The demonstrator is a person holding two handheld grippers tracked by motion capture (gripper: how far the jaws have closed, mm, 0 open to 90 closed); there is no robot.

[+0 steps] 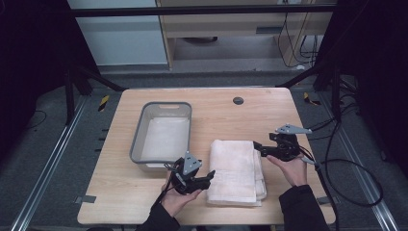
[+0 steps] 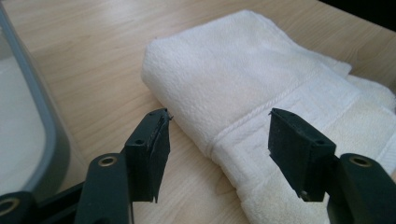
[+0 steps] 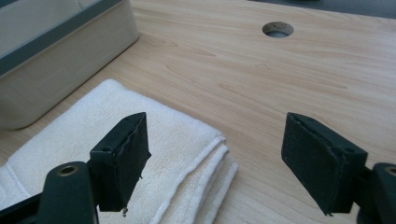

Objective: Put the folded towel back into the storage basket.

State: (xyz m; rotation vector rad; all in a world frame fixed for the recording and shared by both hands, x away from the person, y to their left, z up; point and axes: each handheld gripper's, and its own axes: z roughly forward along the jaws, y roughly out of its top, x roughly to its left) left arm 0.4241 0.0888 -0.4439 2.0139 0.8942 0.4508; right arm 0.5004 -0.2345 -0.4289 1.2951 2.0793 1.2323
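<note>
High view: dim overall, room around the table [image 1: 144, 202] nearly black at left + right edges; tabletop evenly lit from above, soft shadows, no glare; pic soft, low-res. Both gripper views brighter, w/ diffuse light. Left gripper view: towel [image 2: 243, 79] fairly sharp, near bin [image 2: 42, 140] rim blurred. Right gripper view: near jaws slightly soft, far table hole [image 3: 278, 29] a bit fuzzy; faint sheen on wood.

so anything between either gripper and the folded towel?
Nothing visible. The left gripper hangs open at the folded towel's left edge, the right gripper open at its far right corner. Only bare table lies around the towel; the grey bin sits off to its left.
</note>
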